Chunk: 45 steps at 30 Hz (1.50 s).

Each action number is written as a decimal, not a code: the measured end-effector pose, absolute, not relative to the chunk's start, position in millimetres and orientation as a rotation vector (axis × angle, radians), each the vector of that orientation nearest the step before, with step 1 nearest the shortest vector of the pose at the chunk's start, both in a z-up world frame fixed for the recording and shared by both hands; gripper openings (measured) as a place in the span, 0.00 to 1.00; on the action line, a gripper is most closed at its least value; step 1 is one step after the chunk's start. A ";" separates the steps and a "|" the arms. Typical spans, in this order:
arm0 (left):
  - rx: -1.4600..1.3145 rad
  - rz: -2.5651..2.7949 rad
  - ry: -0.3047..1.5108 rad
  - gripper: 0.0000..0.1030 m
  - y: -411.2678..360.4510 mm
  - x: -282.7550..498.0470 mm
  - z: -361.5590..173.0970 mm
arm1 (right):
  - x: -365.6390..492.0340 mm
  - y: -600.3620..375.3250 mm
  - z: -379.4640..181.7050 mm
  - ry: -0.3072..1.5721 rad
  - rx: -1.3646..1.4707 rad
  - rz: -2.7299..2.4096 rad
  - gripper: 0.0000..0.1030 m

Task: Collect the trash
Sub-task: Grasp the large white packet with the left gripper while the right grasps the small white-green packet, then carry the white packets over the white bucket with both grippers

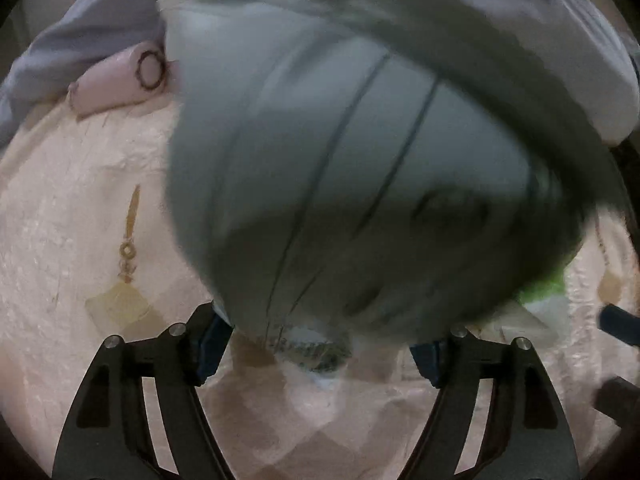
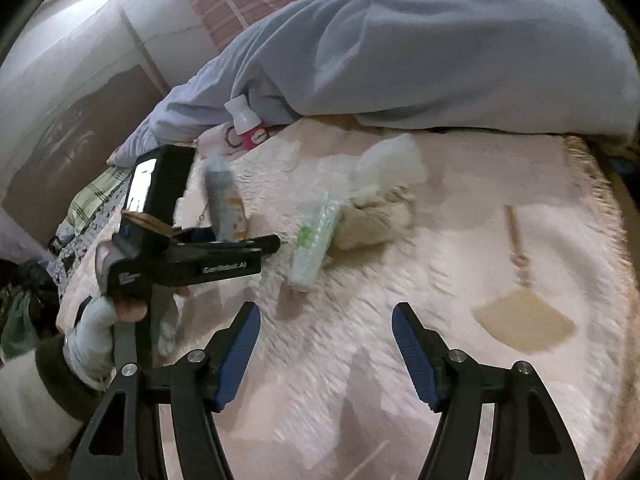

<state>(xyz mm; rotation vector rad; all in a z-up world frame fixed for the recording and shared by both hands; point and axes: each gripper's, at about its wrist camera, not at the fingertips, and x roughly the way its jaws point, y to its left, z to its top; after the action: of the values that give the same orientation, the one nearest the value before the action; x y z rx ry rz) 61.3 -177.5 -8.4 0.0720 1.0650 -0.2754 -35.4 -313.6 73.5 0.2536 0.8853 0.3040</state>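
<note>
On the pink bed cover (image 2: 460, 200), the clear plastic wrapper (image 2: 314, 240) is my landmark. Just left of it, a blurred grey bottle (image 1: 340, 160) fills the span of my left gripper (image 1: 320, 344), jaws apart; whether the pads press it, I cannot tell. Below the wrapper, my right gripper (image 2: 326, 350) stands apart and empty. Crumpled tissue (image 2: 380, 212) touches the wrapper's right side.

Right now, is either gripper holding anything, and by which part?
Right gripper: nothing, jaws open. The left gripper has a grey bottle between its fingers, but blur hides whether they actually grip it.
</note>
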 end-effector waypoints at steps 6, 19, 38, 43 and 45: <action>-0.013 -0.318 1.044 0.47 -152.4 37.7 2.5 | -6.2 -289.7 62.5 0.911 0.248 0.320 0.64; -0.124 -0.369 1.044 0.47 -144.9 -26.7 18.1 | 8.2 -281.3 45.9 0.931 0.272 0.315 0.19; -0.042 -0.543 1.072 0.47 -272.5 -155.5 25.1 | -147.4 -339.5 77.3 0.853 0.316 0.281 0.18; 0.008 -0.579 1.074 0.47 -307.4 -179.8 26.7 | -180.0 -365.4 82.5 0.836 0.329 0.234 0.18; 0.031 -0.597 1.067 0.47 -318.1 -185.0 28.8 | -194.5 -378.0 84.5 0.828 0.336 0.214 0.18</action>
<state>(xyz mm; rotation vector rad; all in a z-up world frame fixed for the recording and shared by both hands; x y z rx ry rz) -185.0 -318.1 28.8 0.0311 1.0665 -0.5974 -194.5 -378.0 84.5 0.3361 0.8279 0.2142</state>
